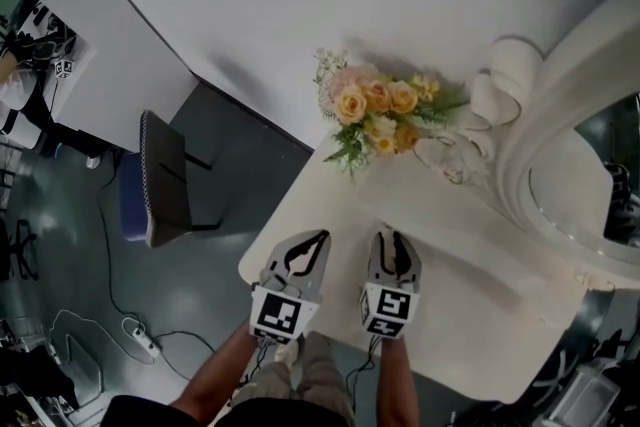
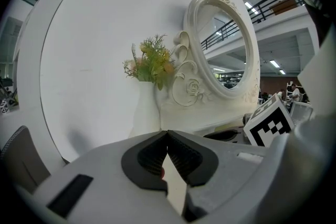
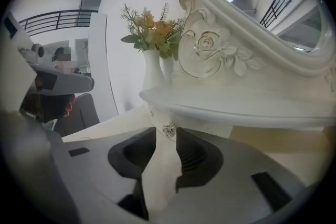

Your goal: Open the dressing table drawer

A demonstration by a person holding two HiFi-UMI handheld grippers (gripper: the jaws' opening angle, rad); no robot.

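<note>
A white dressing table (image 1: 330,215) stood against a white wall. A big oval mirror (image 1: 580,185) with a curly white frame stood along its back edge. A bunch of yellow and pink flowers (image 1: 380,110) in a white vase (image 3: 152,73) sat at the back left corner of the table top. A dark chair (image 1: 165,177) stood on the floor past the table's left edge. The person held both grippers side by side over the front edge of the table, pointing toward the mirror. The left gripper (image 1: 318,237) had its two jaws pinched together at the tips, with nothing between them. The right gripper (image 1: 392,240) had its jaws a little way apart and was not holding anything. The drawer (image 3: 197,123) sat under the white ledge below the mirror, at the back of the table top, and it looked closed. Its small shiny knob (image 3: 168,130) showed right in the gap between the right gripper's jaw tips. The pads were not squeezing it.
</note>
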